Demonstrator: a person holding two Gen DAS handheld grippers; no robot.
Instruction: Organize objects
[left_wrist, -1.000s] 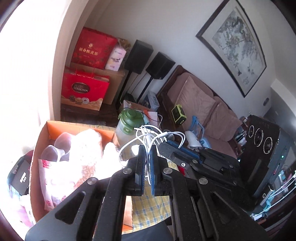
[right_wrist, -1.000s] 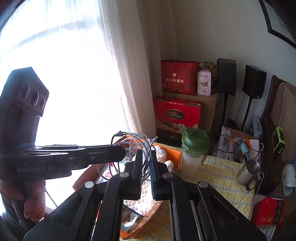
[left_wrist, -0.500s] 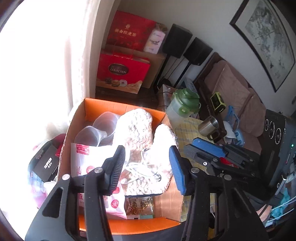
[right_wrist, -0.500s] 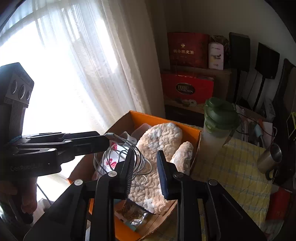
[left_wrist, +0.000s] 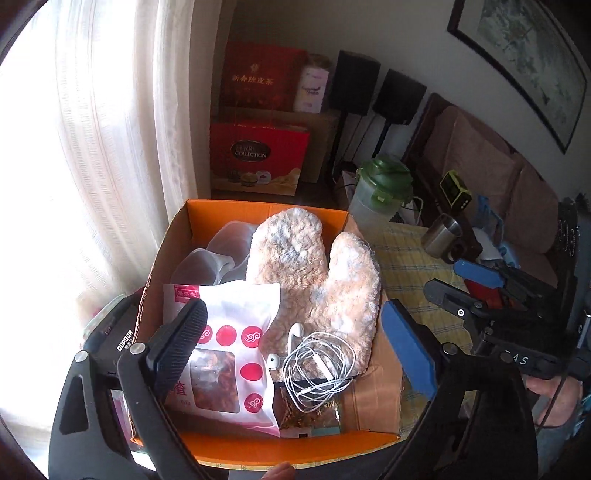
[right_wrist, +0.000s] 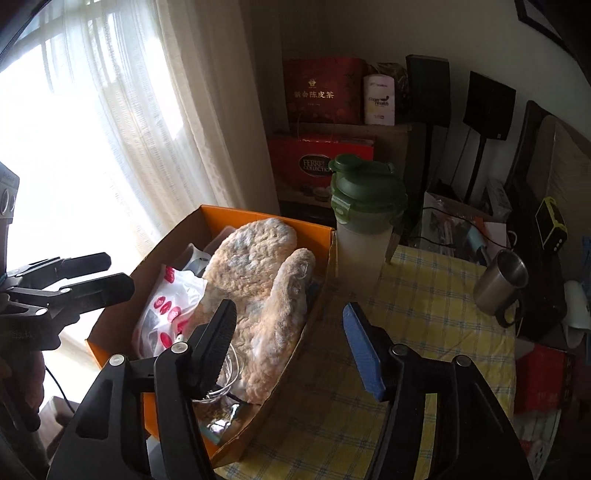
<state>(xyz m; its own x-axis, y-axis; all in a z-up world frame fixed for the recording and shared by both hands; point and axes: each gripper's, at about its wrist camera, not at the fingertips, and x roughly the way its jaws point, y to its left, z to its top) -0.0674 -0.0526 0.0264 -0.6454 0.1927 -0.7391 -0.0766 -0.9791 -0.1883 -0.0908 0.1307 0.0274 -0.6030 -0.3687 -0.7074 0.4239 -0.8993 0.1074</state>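
Observation:
A coil of white earphones (left_wrist: 317, 365) lies loose in the orange cardboard box (left_wrist: 258, 210), on the fluffy beige mitt (left_wrist: 295, 258) and a small snack packet. My left gripper (left_wrist: 293, 308) hovers over it, jaws opening wide, pads touching nothing. My right gripper (right_wrist: 290, 310) hangs over the box's near right corner, jaws opening, nothing between them. In the right wrist view the earphones (right_wrist: 225, 373) show partly behind the black finger (right_wrist: 218, 339). A white snack bag with red dots (left_wrist: 229, 332) lies left of the coil.
Clear plastic tubs (left_wrist: 221, 243) sit in the box's far left. A shaker bottle with a green lid (right_wrist: 365, 221) stands right of the box on the yellow check tablecloth (right_wrist: 424, 314), with a steel mug (right_wrist: 498, 280) further right. A curtain (right_wrist: 147, 110) hangs left; red gift boxes (left_wrist: 258, 158) stand behind.
Both grippers were shut on the earphone cable above the box. Both have opened, the cable has dropped into the box, and both have sunk and tipped downward.

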